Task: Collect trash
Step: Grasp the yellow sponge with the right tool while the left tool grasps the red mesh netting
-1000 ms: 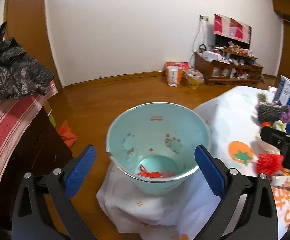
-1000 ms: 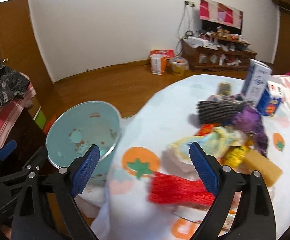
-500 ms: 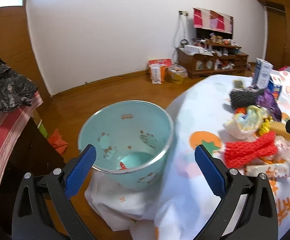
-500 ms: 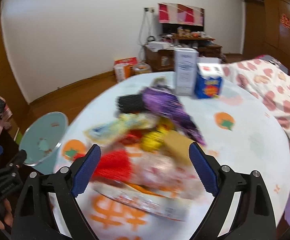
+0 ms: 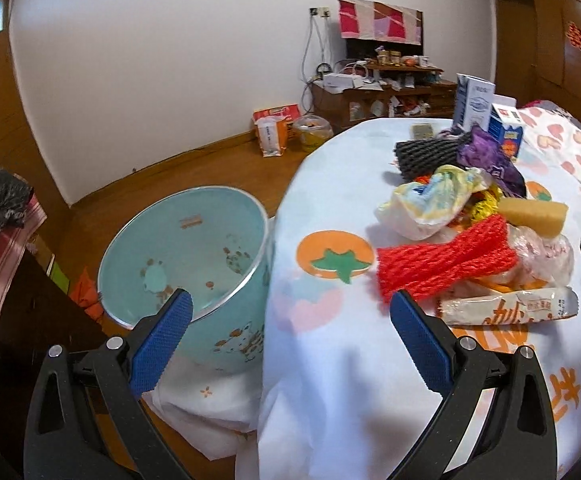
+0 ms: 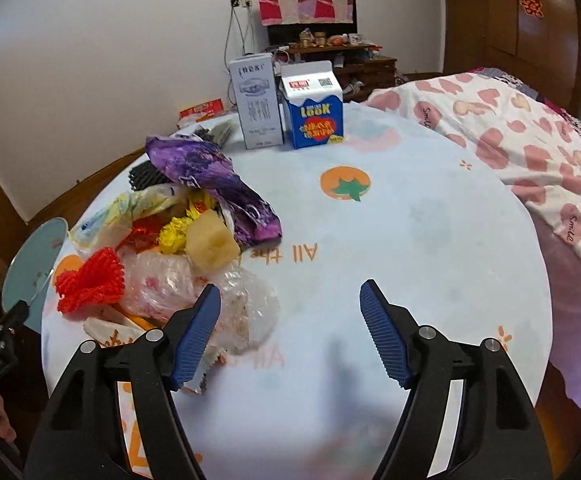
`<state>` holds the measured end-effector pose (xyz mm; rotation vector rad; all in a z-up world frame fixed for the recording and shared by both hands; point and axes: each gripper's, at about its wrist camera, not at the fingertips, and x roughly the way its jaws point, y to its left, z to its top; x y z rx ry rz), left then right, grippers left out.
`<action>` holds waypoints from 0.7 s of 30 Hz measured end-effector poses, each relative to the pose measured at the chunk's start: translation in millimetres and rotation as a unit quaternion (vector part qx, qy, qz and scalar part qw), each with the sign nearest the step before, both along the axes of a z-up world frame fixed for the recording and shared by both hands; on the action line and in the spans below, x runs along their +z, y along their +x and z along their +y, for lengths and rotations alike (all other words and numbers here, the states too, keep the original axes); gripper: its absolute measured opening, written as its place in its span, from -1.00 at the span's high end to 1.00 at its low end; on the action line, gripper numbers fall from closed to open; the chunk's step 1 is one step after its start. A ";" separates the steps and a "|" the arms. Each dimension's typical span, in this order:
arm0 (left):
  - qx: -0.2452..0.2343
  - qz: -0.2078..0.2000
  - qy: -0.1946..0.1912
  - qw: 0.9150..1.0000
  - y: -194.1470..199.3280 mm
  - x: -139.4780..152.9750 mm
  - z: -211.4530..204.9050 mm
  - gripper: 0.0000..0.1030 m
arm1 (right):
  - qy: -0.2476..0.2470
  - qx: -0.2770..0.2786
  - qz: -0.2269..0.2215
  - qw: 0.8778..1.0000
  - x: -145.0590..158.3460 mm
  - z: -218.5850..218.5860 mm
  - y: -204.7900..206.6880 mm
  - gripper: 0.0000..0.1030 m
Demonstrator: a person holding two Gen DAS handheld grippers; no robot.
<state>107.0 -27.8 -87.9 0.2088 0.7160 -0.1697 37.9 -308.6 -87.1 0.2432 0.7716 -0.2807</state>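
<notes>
Two sets of tongs were in view, both spread wide and holding nothing. Left tongs: blue pads apart over the desk edge, one pad in front of the pale blue bin, the other in front of the red mesh sleeve. Right tongs: pads apart above bare tablecloth, the left pad overlapping a clear plastic bag.

Bin: stood beside the desk, at its edge, tilted mouth toward the left camera; its floor was hidden behind the near rim and the pad. From the right wrist only a sliver of it showed at the frame's left.

Trash pile, on the desk near the bin side: red mesh sleeve, yellow sponge, purple wrapper, black foam net, a pale crumpled wrapper, a printed sachet with its right end near the frame edge. Items under the pile were too tangled to name.

Behind the pile: a grey carton and a blue-and-white carton, upright, just beside each other.

Right of the desk: a heart-print quilt, cut off by the lens rim.
</notes>
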 end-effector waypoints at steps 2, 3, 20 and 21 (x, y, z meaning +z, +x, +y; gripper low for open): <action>-0.011 -0.004 0.005 1.000 -0.9 -0.4 -6.0 -0.88 | -0.002 0.007 -0.006 1.000 4.8 3.0 3.7 -0.39; -0.019 -0.005 0.008 1.000 -1.0 -0.7 -10.4 -0.88 | -0.001 0.014 -0.009 1.000 6.5 5.1 6.5 -0.36; -0.151 0.012 0.021 0.988 20.2 -19.4 -79.8 -0.58 | 0.028 0.079 0.023 0.996 -8.3 12.0 62.0 0.38; -0.154 0.020 0.018 0.988 22.6 -21.8 -81.7 -0.52 | 0.029 0.078 0.020 0.996 -7.4 11.2 60.1 0.40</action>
